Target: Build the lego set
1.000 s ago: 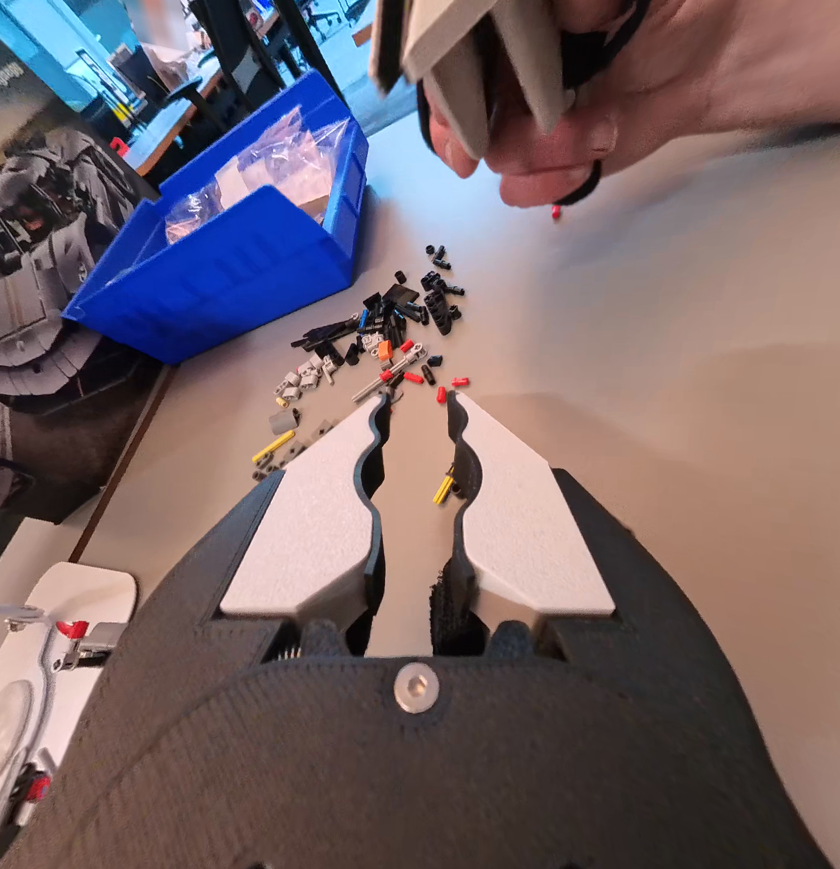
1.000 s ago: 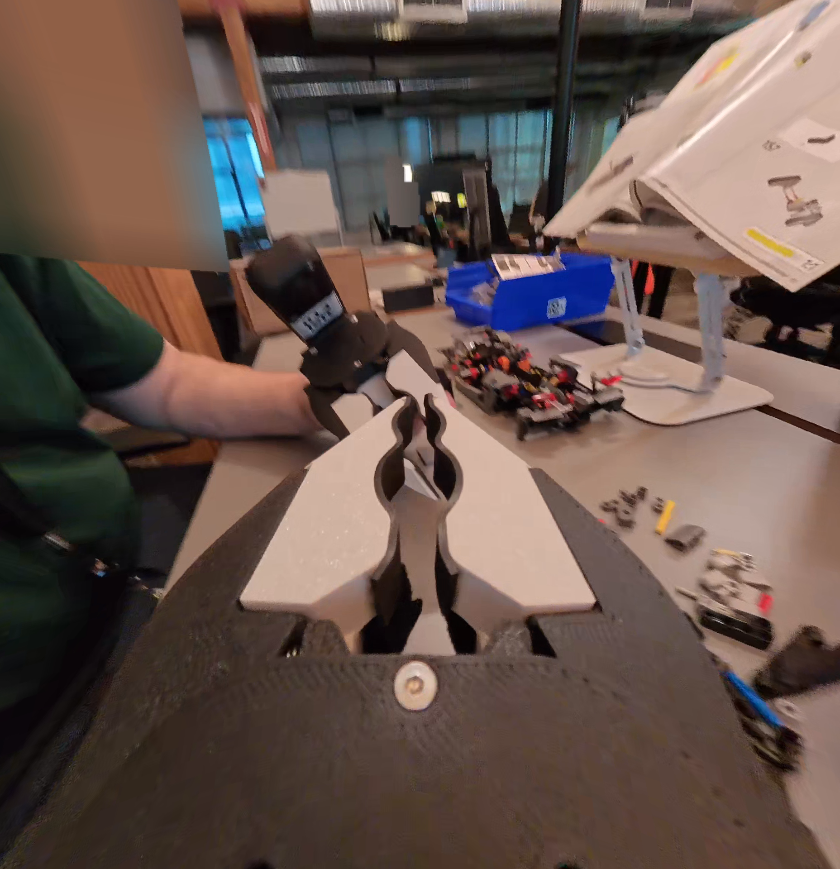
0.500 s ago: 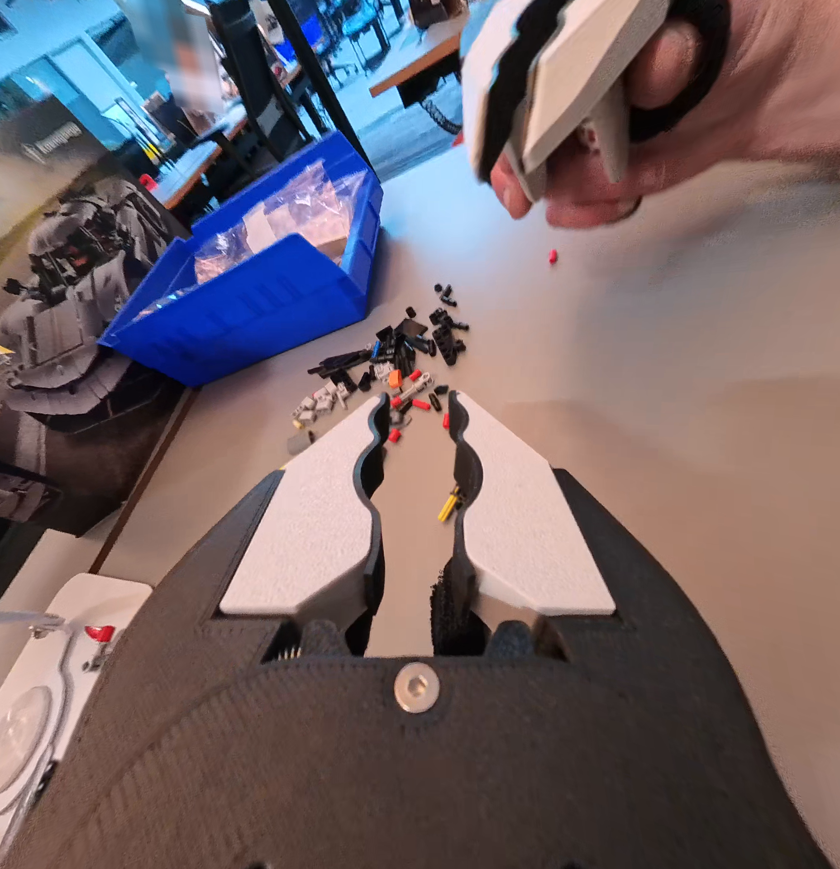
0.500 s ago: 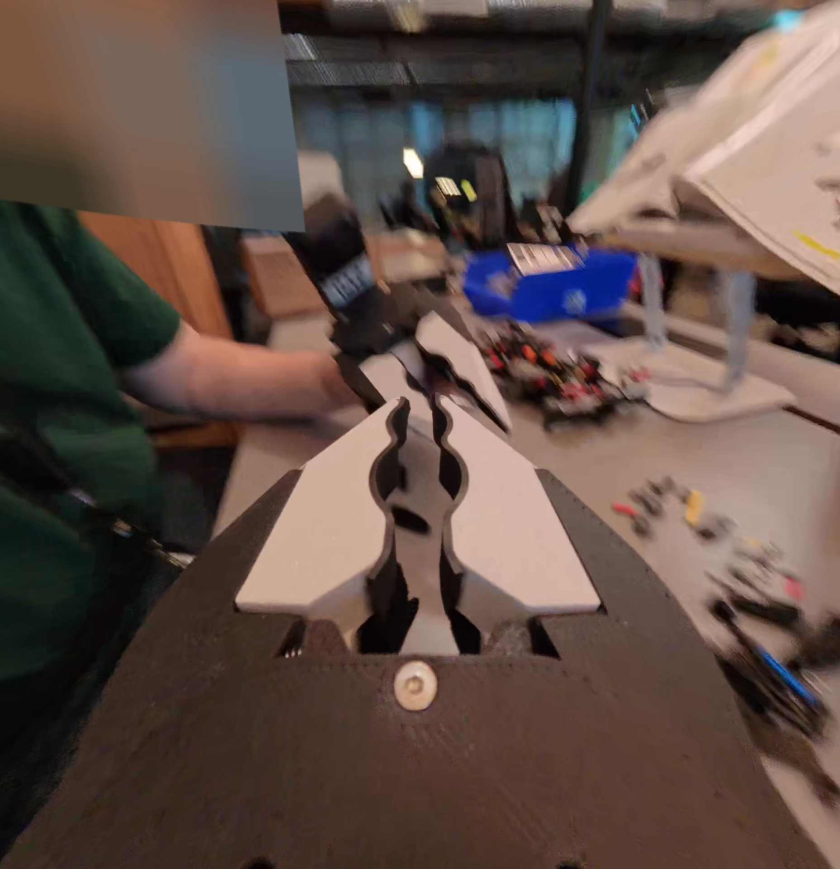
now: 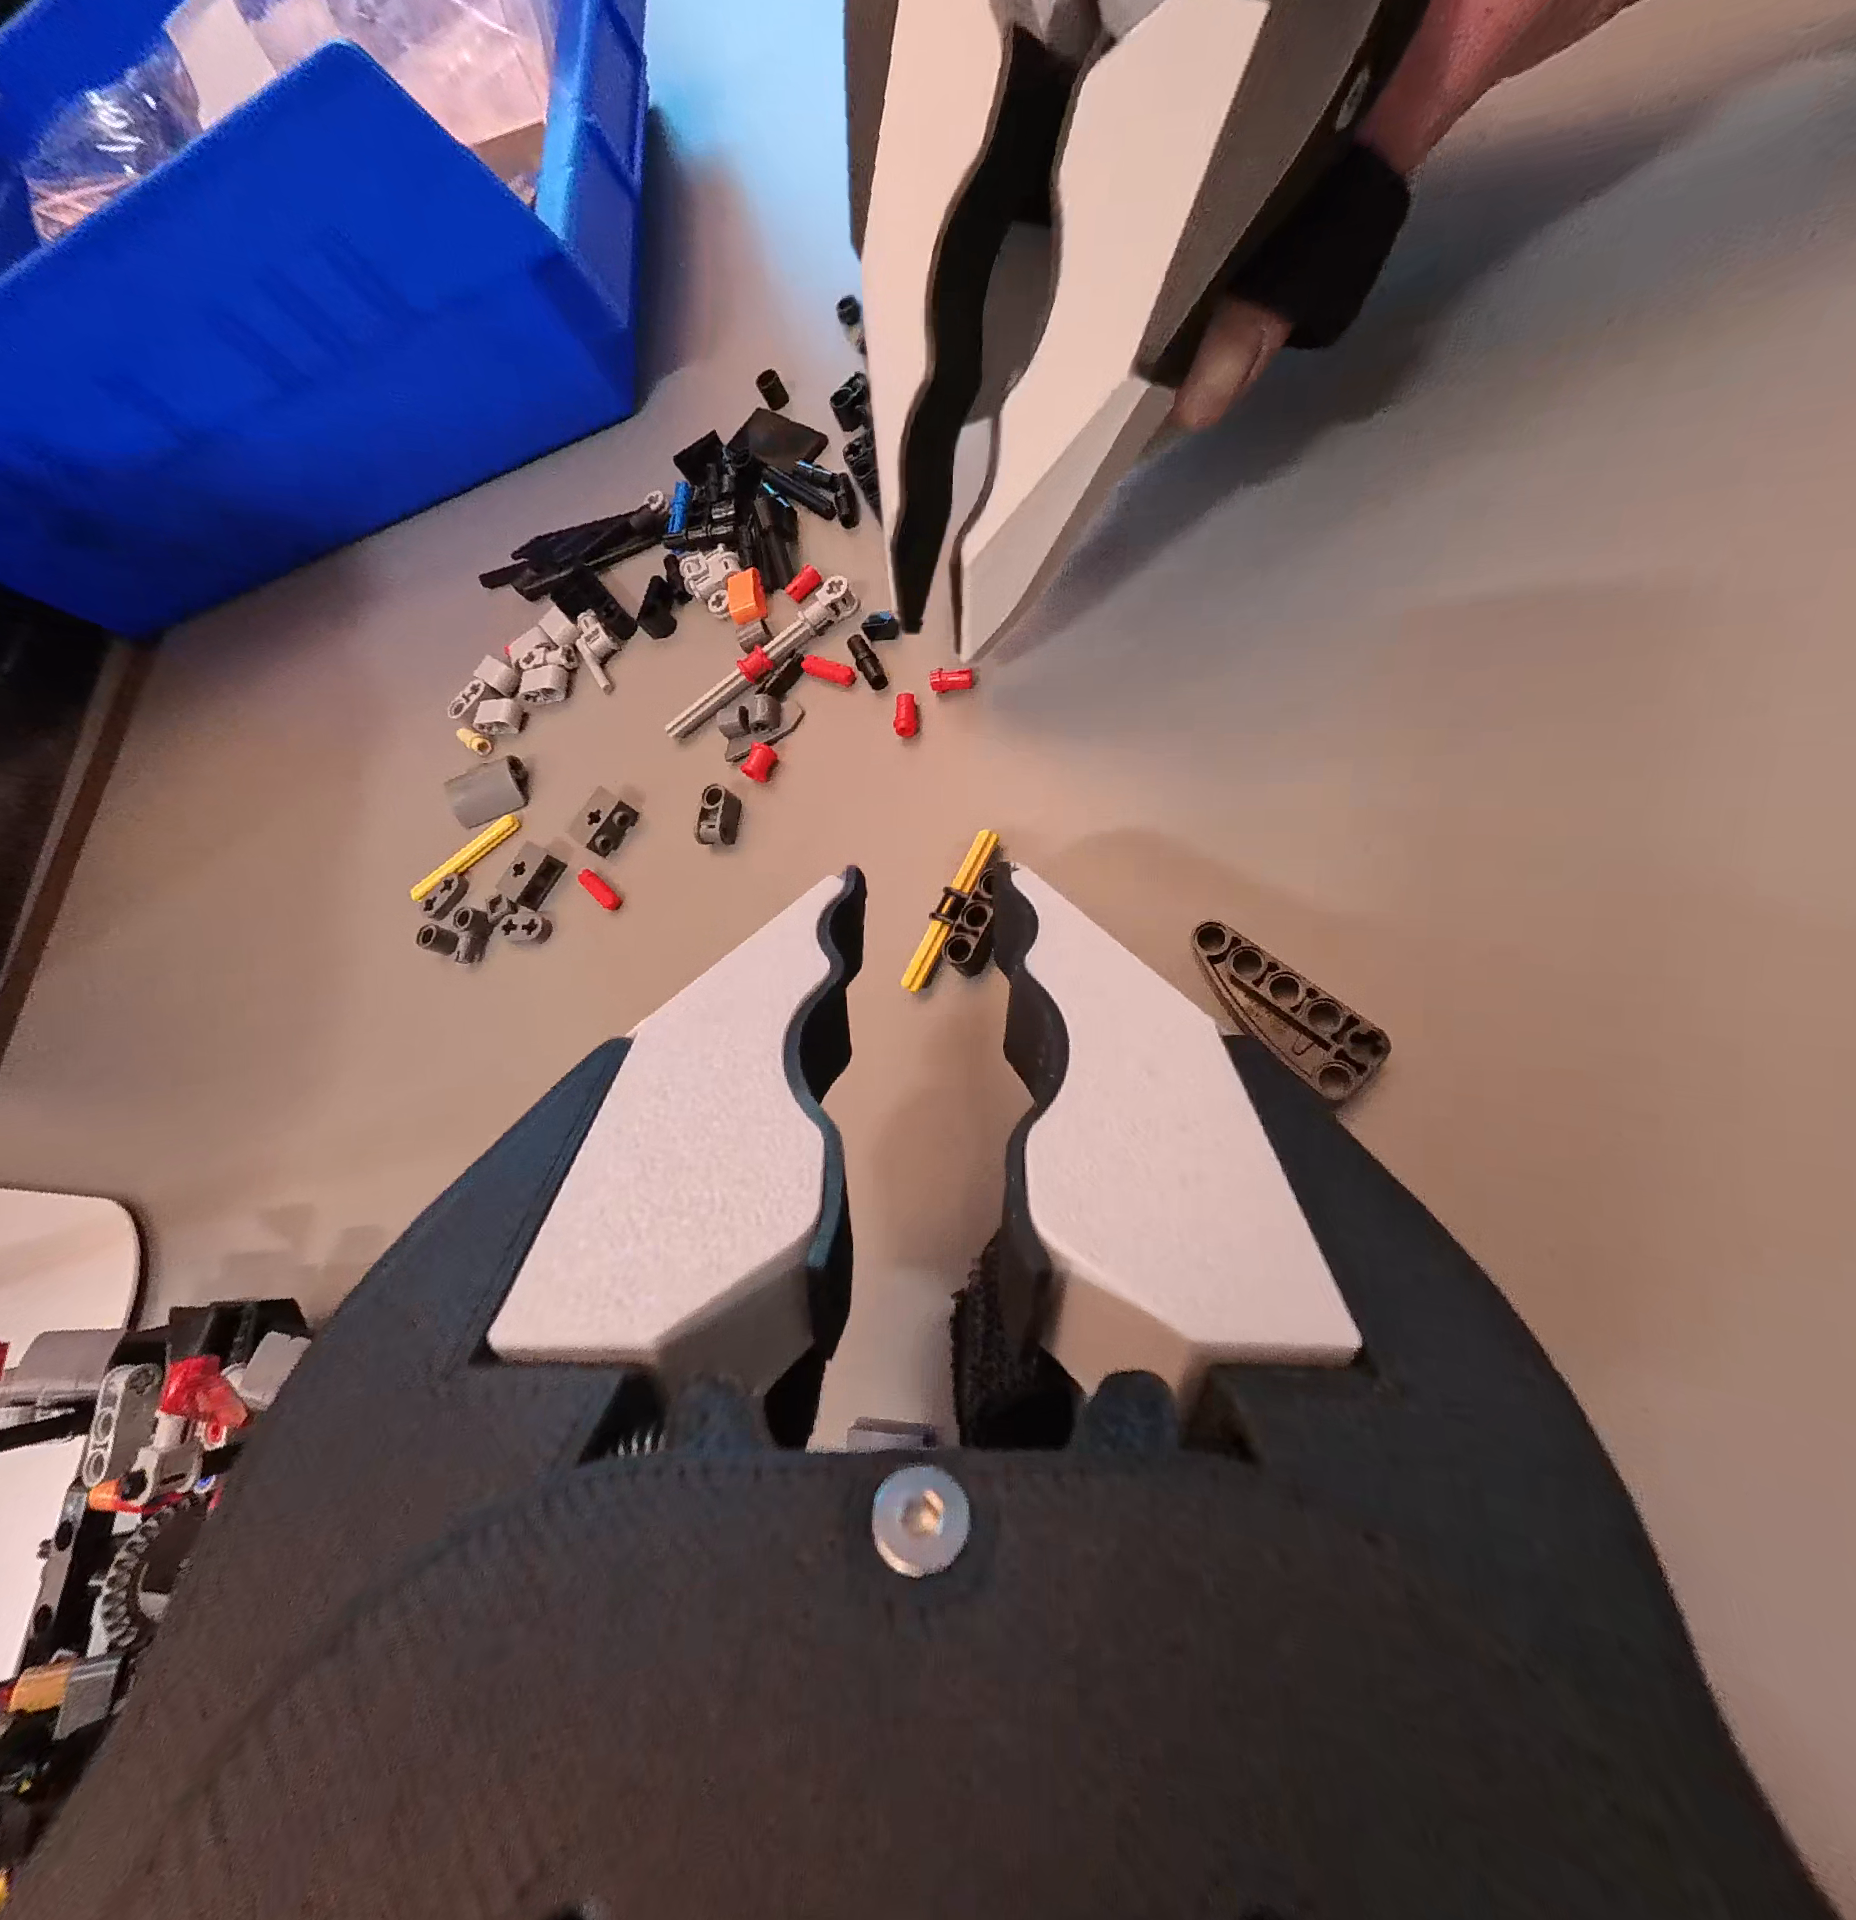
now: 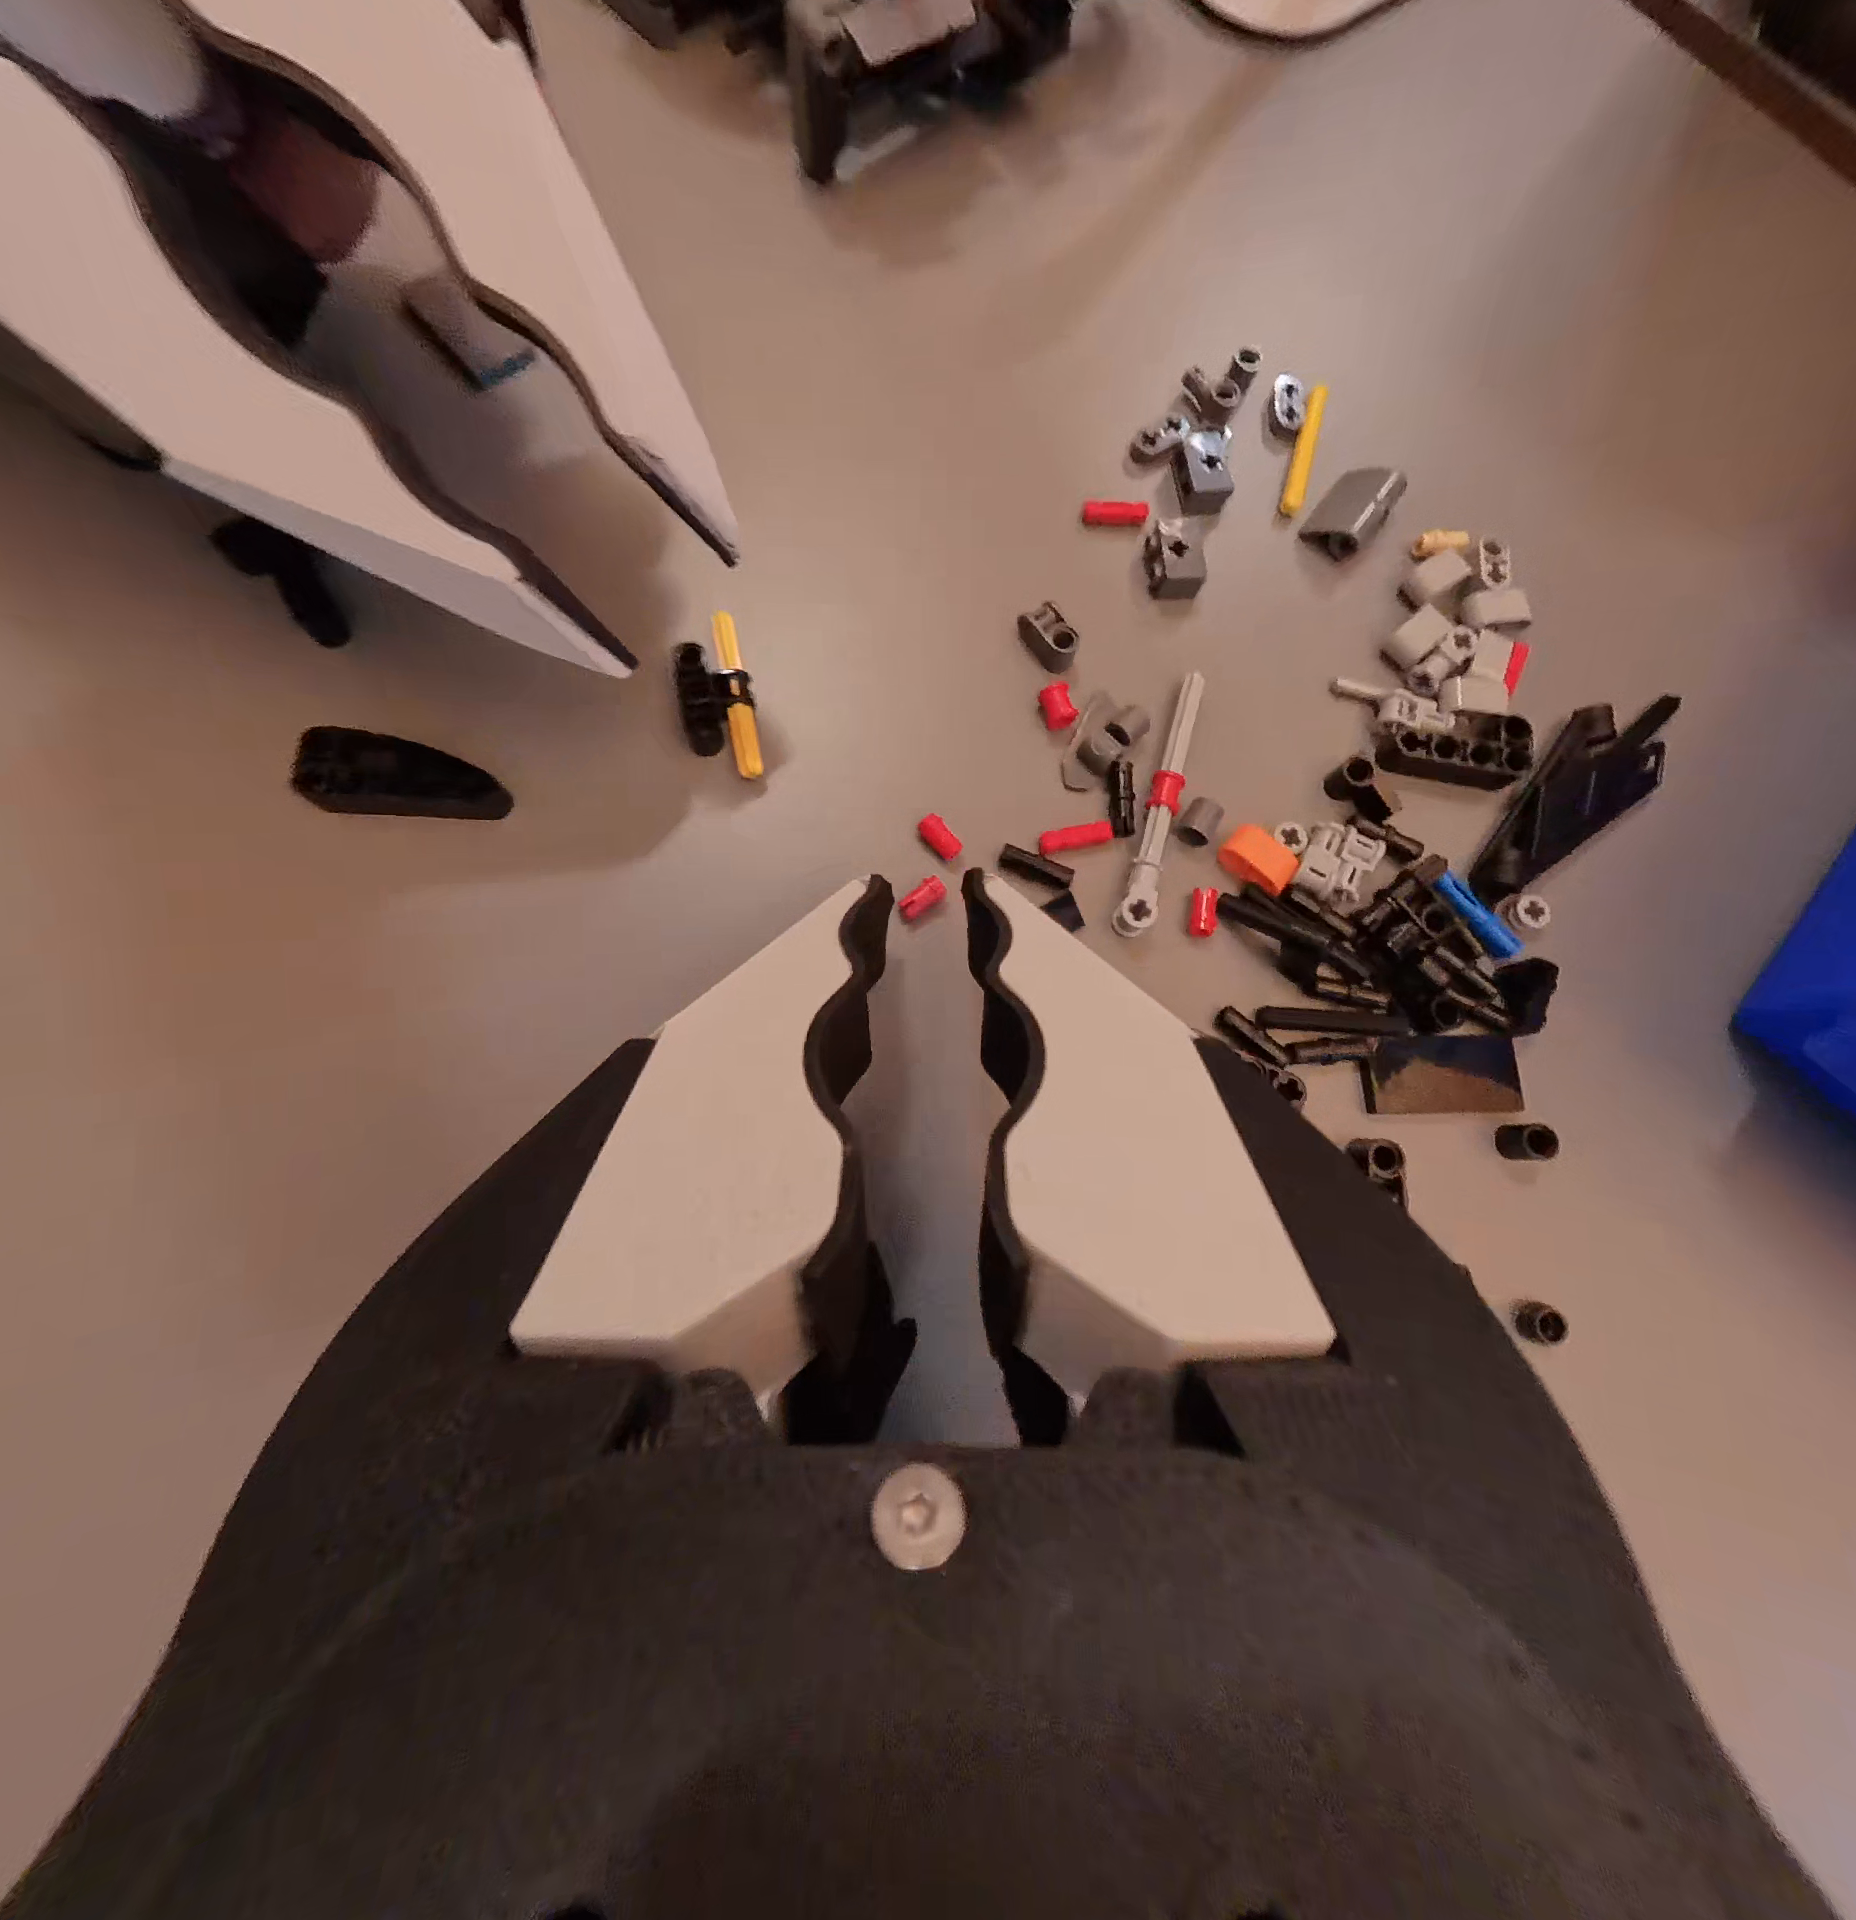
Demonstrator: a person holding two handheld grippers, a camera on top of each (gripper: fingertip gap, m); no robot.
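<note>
Right hand-held gripper (image 6: 926, 894) slightly apart around red pin (image 6: 921, 898), not clamped; left hand-held gripper (image 5: 929, 883) apart, empty, beside yellow axle (image 5: 950, 910)

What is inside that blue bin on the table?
The blue bin holds clear plastic bags, crumpled and shiny, with something pale among them. What the bags contain cannot be made out, and the bin's near wall hides its lower part.

Gripper bodies: rough, matt black printed plastic; fingers (image 6: 716, 1153) matt white, grainy. Steel screw (image 6: 918, 1517) shiny. Table (image 5: 1526, 779) smooth, matt beige. Lego pieces (image 6: 1319, 831) ahead glossy plastic; blue bin (image 5: 280, 364) semi-gloss.
</note>
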